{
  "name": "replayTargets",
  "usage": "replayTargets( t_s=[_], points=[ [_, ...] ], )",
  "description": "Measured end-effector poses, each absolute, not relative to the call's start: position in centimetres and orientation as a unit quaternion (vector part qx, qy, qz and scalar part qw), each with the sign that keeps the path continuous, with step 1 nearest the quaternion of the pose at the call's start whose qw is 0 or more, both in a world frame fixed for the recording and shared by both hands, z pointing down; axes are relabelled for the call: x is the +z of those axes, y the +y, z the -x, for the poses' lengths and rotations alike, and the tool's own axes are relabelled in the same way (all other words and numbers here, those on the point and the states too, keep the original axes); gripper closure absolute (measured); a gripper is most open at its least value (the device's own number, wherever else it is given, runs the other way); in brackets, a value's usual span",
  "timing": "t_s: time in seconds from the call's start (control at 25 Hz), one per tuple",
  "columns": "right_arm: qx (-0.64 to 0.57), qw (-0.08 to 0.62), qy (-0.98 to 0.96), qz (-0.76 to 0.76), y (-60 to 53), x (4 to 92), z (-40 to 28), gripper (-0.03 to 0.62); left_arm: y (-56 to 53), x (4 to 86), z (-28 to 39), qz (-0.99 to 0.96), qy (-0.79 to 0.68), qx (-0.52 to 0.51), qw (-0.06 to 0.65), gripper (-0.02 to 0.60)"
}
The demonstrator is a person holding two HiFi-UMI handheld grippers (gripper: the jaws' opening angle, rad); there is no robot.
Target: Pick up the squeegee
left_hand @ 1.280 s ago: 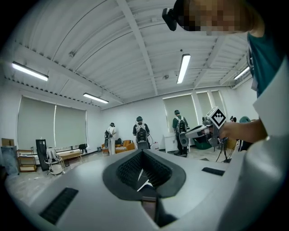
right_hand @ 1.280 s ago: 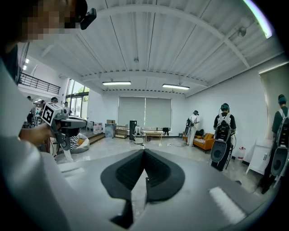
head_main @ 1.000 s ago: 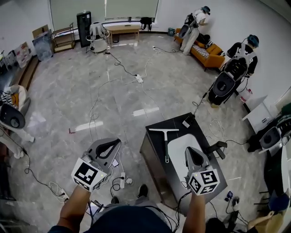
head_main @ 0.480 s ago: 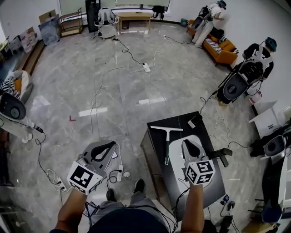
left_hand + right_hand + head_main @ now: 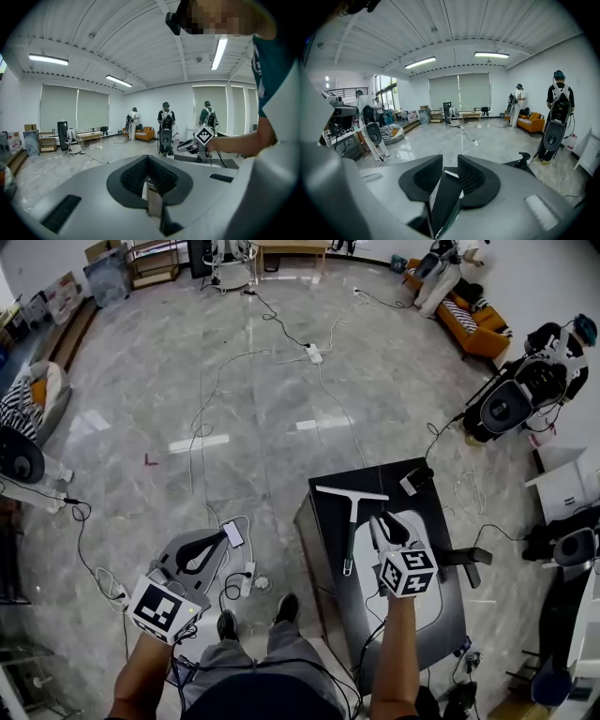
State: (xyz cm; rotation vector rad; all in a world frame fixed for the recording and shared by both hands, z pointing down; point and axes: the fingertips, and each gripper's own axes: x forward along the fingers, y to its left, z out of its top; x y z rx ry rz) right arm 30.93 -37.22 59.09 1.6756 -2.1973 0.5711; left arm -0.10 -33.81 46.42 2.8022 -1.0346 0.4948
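A: Where's the squeegee point(image 5: 351, 526) sitting?
B: It's lying flat on the counter point(image 5: 328, 531), with the blade toward the counter's far edge.
A: Grippers?
B: The right gripper point(image 5: 386, 521) is hovering over the counter. Its jaws have just been opening, with nothing between them. The left gripper point(image 5: 214, 545) is hanging off the counter's left side, closed and empty.

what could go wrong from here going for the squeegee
1. The right gripper, its fingers just opening with nothing between them, hangs over the white mat beside the squeegee; closing there would likely miss.
2. The thin handle lies flat near the edge of the black table, so a glancing push might slide it off.
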Motion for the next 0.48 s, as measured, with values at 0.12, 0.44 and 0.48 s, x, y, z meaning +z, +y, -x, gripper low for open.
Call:
replayTargets(
  t_s=[0.12, 0.44, 0.48],
  points=[
    [0.217, 0.168, -0.765, -0.583, -38.3, 61.8, -31.1, 0.47, -34.4, 47.6, 0.3, -0.921, -0.344, 0.171, 0.064, 0.577],
    [0.265, 0.195, -0.749, -0.575, -40.3, 70.2, -32.2, 0.411, -35.5, 51.6, 0.3, -0.912, -0.353, 0.189, 0.087, 0.575],
    [0.271, 0.199, -0.746, -0.575, -40.6, 71.1, -32.3, 0.405, -35.7, 52.0, 0.3, -0.912, -0.353, 0.191, 0.089, 0.577]
  ],
)
